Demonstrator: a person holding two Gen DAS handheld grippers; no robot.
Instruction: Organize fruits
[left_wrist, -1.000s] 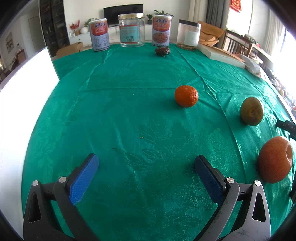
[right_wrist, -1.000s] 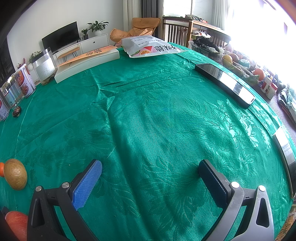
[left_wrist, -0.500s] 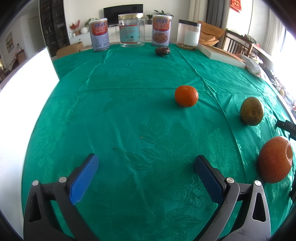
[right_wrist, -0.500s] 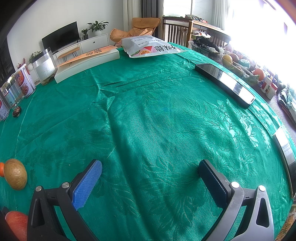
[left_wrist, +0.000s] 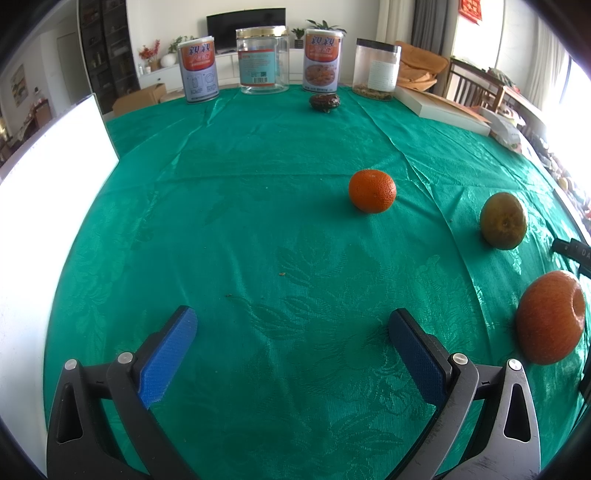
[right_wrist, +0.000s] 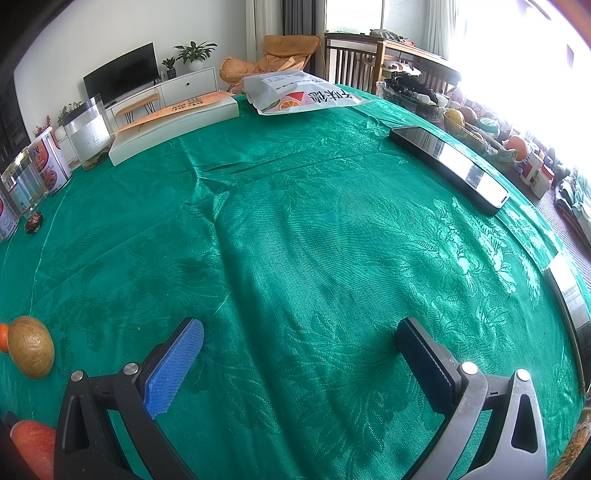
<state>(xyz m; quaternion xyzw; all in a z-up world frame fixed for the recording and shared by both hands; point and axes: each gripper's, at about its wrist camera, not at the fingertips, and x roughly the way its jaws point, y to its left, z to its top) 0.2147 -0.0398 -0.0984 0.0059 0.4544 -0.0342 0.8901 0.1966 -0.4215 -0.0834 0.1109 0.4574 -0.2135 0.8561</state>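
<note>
Jars and tins line the far edge of the green tablecloth; nothing blocks the fruit. The left gripper gapes wide, empty; tangerine ahead-right, greenish fruit and apple further right. The right gripper, equally wide and empty, has the fruit at its left.

An orange is sitting mid-frame on the green surface; a greenish-brown fruit is lying at right, and a red apple is resting on its side at lower right.
</note>
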